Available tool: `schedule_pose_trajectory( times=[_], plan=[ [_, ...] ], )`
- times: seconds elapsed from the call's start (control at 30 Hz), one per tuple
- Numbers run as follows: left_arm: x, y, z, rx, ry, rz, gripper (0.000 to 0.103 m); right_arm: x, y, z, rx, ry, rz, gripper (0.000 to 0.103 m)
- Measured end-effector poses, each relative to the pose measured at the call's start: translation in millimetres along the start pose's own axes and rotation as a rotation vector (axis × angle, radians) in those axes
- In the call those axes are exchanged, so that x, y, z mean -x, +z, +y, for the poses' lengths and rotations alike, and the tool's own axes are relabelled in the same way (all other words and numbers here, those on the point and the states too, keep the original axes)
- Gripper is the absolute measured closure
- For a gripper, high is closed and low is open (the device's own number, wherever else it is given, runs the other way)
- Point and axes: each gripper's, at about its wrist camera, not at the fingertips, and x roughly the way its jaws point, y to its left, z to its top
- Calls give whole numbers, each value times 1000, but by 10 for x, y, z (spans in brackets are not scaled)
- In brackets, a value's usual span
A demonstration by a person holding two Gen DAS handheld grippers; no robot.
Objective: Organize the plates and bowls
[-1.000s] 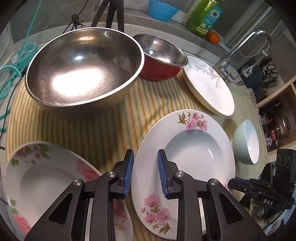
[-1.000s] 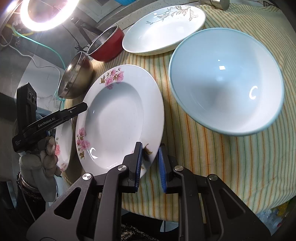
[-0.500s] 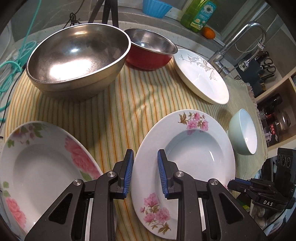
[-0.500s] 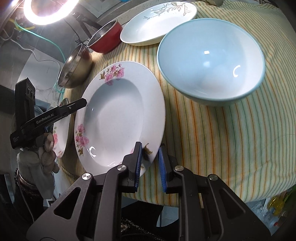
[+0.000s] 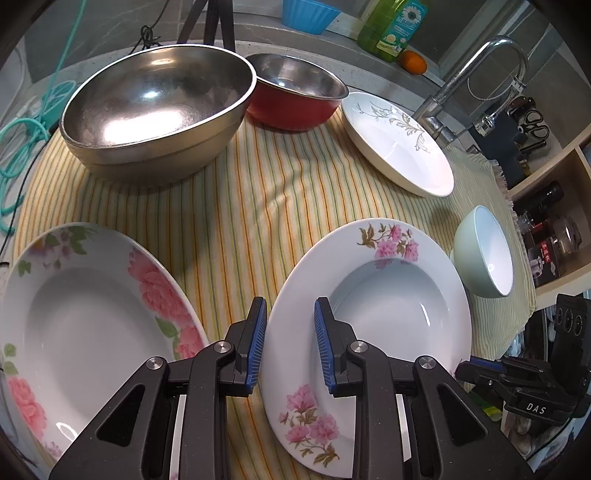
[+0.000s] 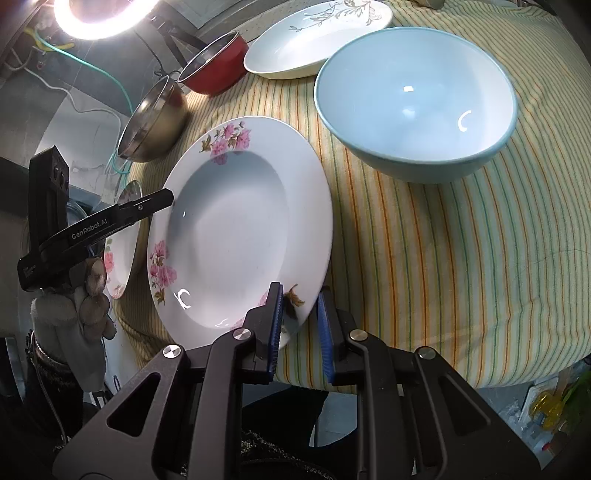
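A ring light (image 6: 96, 16) glares above the counter; faucet (image 5: 480, 70) beside wooden shelving (image 5: 554, 177).

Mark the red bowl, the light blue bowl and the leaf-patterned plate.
red bowl (image 5: 291, 110), left wrist view, red outer wall.
light blue bowl (image 6: 413, 92), right wrist view, inner basin.
leaf-patterned plate (image 5: 402, 155), left wrist view, white centre.

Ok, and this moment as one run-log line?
left gripper: jaws astride middle flowered plate rim, grip unclear | right gripper: jaws astride same plate, grip unclear | pale blue bowl: apart, on striped cloth
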Motion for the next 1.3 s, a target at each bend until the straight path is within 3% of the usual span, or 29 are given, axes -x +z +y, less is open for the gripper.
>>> schedule_pose_trajectory(
  times=[0.37, 0.53, 0.6, 0.73, 0.8, 0.93, 1.03, 1.3],
  plan=[
    [-1, -20, -10, 0, 0, -2, 79, -1, -20, 5, 12, -8, 3, 82],
    [42, -30, 6, 12, -8, -13, 78, 100, -42, 122, 86, -87, -37, 81],
    [111, -38, 17, 12, -4, -31, 76, 182, -40, 149, 98, -94, -65, 77],
    [309, -66, 81, 30, 2, -82, 65, 365, -18, 216, 127, -118, -140, 51],
    [392, -90, 130, 50, 7, -103, 56, 426, 19, 265, 142, -108, -164, 50],
    [604, -198, 307, 121, 16, -148, 51, 457, 123, 415, 179, -74, -187, 37],
    [742, -294, 432, 171, 41, -181, 42, 413, 185, 579, 210, -58, -186, 36],
    [1086, -563, 789, 301, 117, -260, 41, 172, 338, 988, 308, -5, -152, 34]
  ],
)
